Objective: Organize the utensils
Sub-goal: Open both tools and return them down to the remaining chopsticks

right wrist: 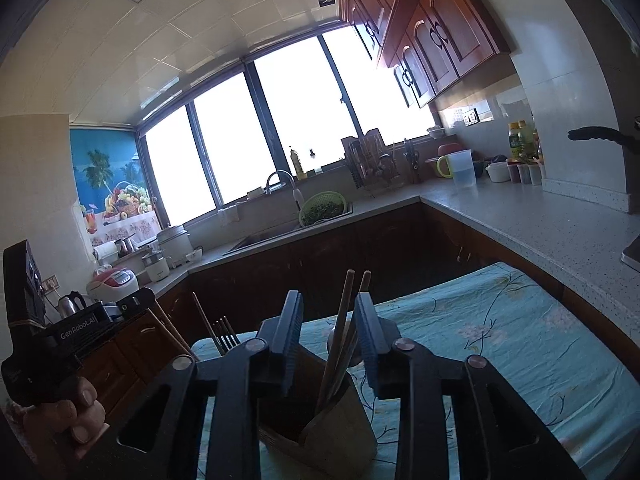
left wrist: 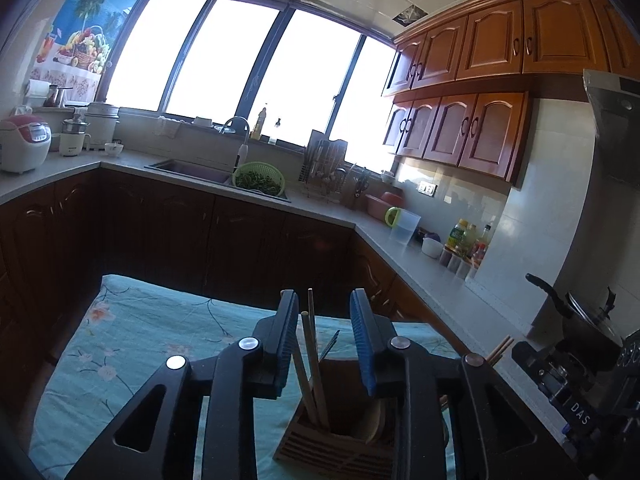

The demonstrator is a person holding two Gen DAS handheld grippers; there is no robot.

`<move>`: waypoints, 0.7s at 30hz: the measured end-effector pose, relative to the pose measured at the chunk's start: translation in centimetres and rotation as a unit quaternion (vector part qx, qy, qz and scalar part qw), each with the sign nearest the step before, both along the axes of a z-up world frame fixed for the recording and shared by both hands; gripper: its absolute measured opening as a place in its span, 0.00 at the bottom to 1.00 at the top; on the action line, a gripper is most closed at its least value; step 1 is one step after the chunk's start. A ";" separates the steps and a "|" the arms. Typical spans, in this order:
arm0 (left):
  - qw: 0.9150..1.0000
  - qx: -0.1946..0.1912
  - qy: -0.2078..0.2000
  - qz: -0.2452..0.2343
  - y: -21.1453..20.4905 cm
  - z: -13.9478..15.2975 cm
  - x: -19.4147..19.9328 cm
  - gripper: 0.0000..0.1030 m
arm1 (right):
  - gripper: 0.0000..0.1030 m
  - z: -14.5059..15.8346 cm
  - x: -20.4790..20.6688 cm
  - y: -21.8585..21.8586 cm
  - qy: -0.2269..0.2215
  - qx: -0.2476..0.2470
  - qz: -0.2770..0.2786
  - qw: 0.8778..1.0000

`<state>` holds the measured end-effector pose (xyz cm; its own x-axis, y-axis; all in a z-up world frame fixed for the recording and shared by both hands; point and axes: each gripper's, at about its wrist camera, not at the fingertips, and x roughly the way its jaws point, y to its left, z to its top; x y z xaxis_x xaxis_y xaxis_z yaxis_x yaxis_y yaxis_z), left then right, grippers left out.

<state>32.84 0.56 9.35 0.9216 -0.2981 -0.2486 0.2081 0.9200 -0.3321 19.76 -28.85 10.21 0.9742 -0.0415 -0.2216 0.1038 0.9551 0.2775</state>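
A wooden utensil holder (left wrist: 340,432) stands on the teal flowered tablecloth (left wrist: 132,352); it also shows in the right wrist view (right wrist: 332,428). Chopsticks (left wrist: 312,360) and a fork (left wrist: 330,344) stand in it. My left gripper (left wrist: 325,344) is open, its blue pads either side of the chopsticks without touching them. My right gripper (right wrist: 329,344) is open around another pair of chopsticks (right wrist: 344,336) in the holder. A fork (right wrist: 226,334) and more chopsticks (right wrist: 206,322) stick up to the left. The other gripper (right wrist: 80,328) is at far left in a hand.
An L-shaped counter (left wrist: 420,276) runs around the room with a sink (left wrist: 192,170), a green colander (left wrist: 259,178), a dish rack (left wrist: 324,164), a jug (left wrist: 404,226), bottles (left wrist: 464,236) and a pot (left wrist: 588,324). A rice cooker (left wrist: 24,142) is at left.
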 end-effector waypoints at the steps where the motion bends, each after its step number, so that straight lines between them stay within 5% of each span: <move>1: 1.000 0.000 -0.003 0.003 0.2 0.3 -0.5 0.39 | 0.50 0.4 -0.6 -0.1 -0.010 0.004 -0.001 1.000; 3: 1.000 -0.002 -0.006 0.008 0.7 0.7 -1.6 0.51 | 0.57 1.2 -1.8 -0.4 -0.023 0.011 -0.003 1.000; 7: 1.000 -0.004 -0.007 0.027 1.7 0.4 -4.6 0.74 | 0.95 1.6 -4.6 -1.1 -0.045 0.024 -0.006 0.999; 21: 0.995 0.035 0.092 0.018 0.7 -3.7 -13.7 0.78 | 0.97 -3.5 -11.2 -3.0 0.049 0.052 -0.026 0.997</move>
